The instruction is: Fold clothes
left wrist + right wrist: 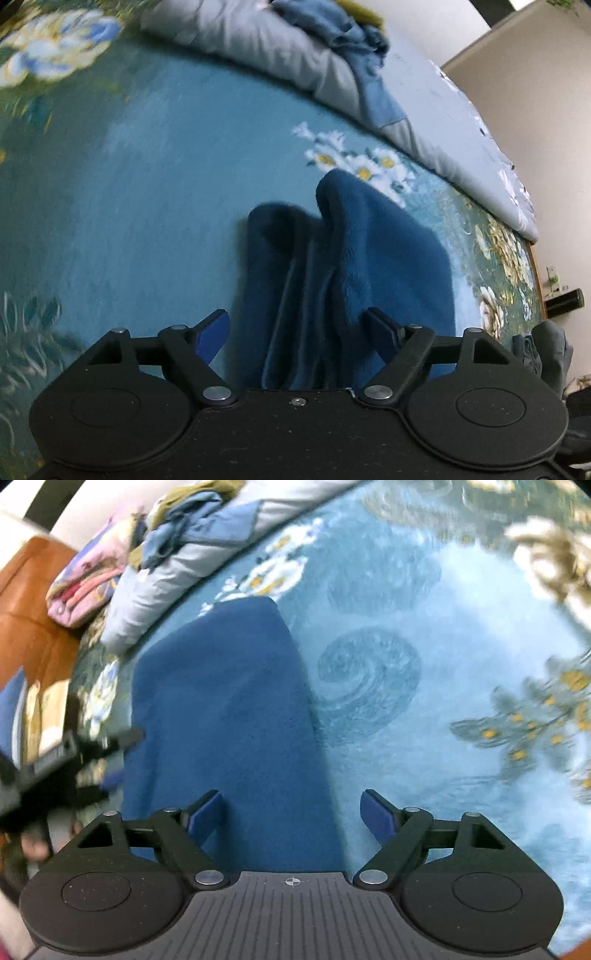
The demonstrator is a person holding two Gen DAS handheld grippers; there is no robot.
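On floral teal bedspread (147, 184), navy fleece (369, 251), perhaps folded

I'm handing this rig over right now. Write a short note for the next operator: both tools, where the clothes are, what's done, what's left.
Left tool: open, holding nothing, straddling the near end of the dark blue fleece garment.
Right tool: open, empty, over the same garment's other edge.
Garment lies folded lengthwise on the floral blue bedspread, left side bunched.
More clothes are heaped on the grey quilt behind.
Done: apparently the lengthwise fold. Left: probably neaten, fold again, then the pile.
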